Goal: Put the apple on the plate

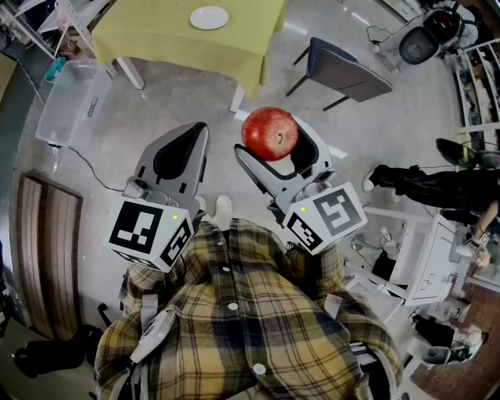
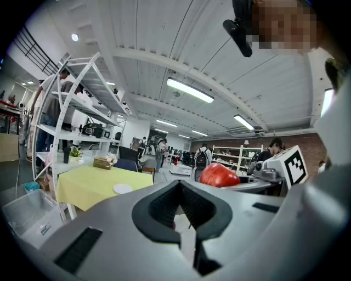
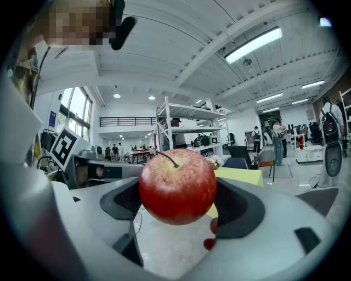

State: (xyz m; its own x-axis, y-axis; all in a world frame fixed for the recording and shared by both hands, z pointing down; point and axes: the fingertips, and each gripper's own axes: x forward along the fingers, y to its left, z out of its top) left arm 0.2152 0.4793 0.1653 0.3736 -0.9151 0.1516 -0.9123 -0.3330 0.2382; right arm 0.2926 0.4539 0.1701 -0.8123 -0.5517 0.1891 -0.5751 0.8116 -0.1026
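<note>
While we hold both tools out in front of our plaid shirt (image 1: pixel 234 312), the right gripper (image 1: pixel 277 142) has the apple (image 1: pixel 269 133) pinched between its fingers. They stand wide and press on the fruit's two sides. In the right gripper view we see the red apple filling the gap between the dark pads, its stem pointing up and a little to the left. The apple hangs in the air above the floor (image 1: pixel 391 125), well apart from the plate (image 1: pixel 208 17).

The white plate lies on the yellow-covered surface (image 1: pixel 164 43), which in the head view is ahead of us and somewhat to the left. The left gripper (image 1: pixel 200 129) is just beside the right one. Its fingers are pressed together at the tips, and it holds nothing. Looking along it in the left gripper view, we see the plate on the yellow surface at the left and the held apple at the right.

A clear plastic box (image 1: pixel 74 101) sits on the floor to the left of the surface. A dark chair (image 1: pixel 344 74) stands to its right.
</note>
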